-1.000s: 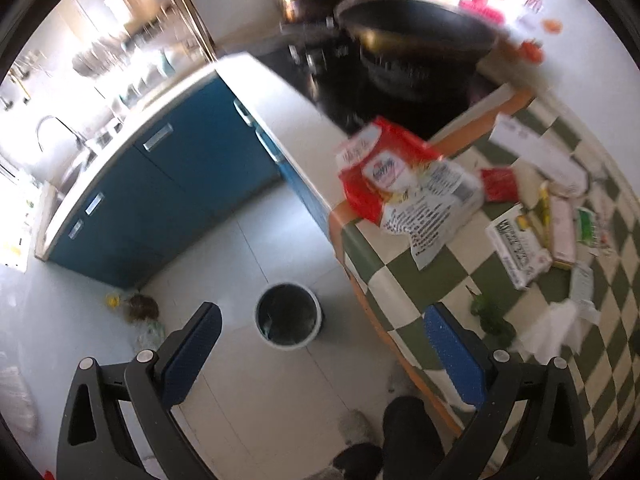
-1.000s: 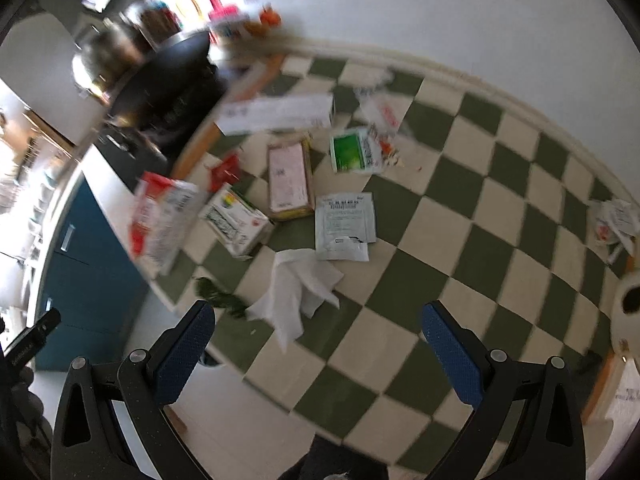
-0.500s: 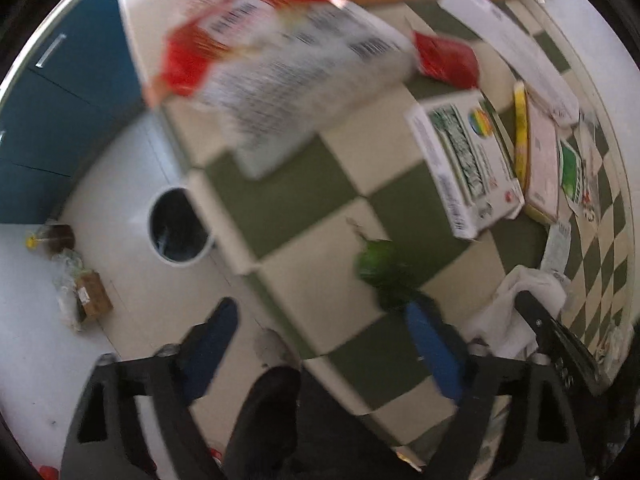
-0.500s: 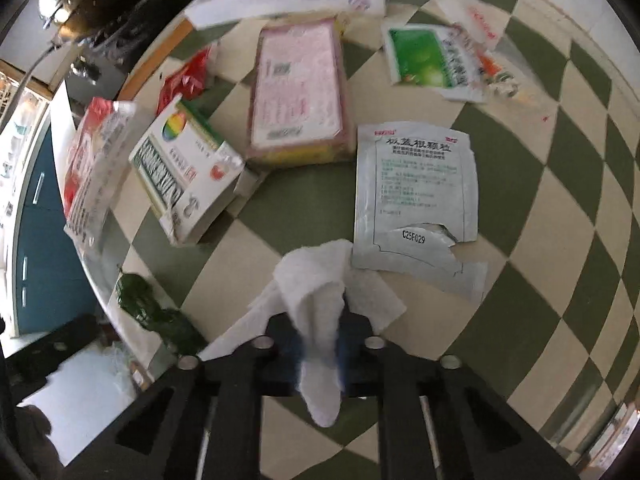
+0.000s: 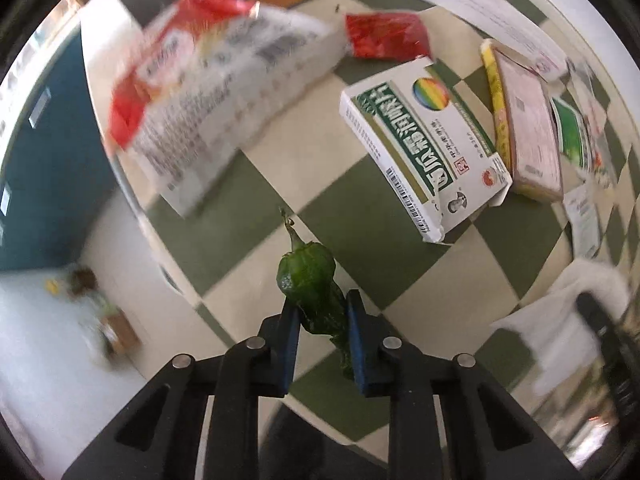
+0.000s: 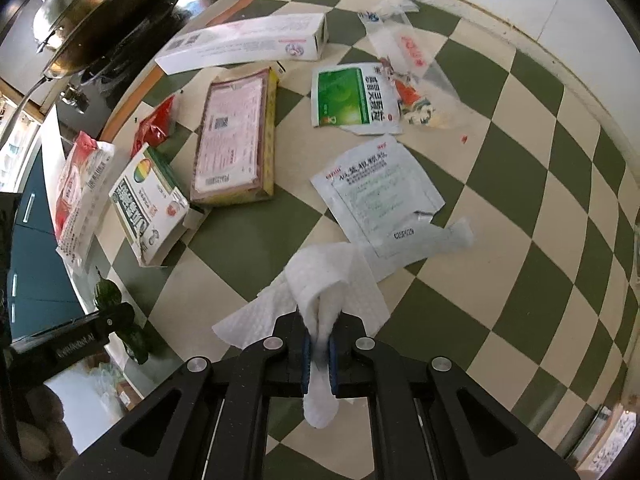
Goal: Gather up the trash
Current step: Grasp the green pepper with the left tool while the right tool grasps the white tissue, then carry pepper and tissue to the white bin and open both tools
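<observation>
My left gripper (image 5: pixel 320 316) is shut on a wrinkled green pepper (image 5: pixel 308 276) at the near edge of the green-and-cream checked counter (image 5: pixel 248 184). My right gripper (image 6: pixel 318 338) is shut on a crumpled white paper towel (image 6: pixel 324 280) lying on the same counter. The pepper (image 6: pixel 106 294) and the left gripper's body also show at the left of the right wrist view. Other trash lies beyond: a green-and-white medicine box (image 5: pixel 420 148), a red-and-white packet (image 5: pixel 212 88), a small red wrapper (image 5: pixel 386 36).
A pink flat box (image 6: pixel 236 136), a long white box (image 6: pixel 248 40), a green sachet (image 6: pixel 352 98), a white sachet (image 6: pixel 376 192) and a clear wrapper (image 6: pixel 408 60) lie on the counter. A black wok (image 6: pixel 92 20) sits at far left. Blue cabinets (image 5: pixel 44 152) stand below.
Both grippers came down to the counter and closed: the left on the green pepper, the right on the paper towel. The bin on the floor has left the left view.
</observation>
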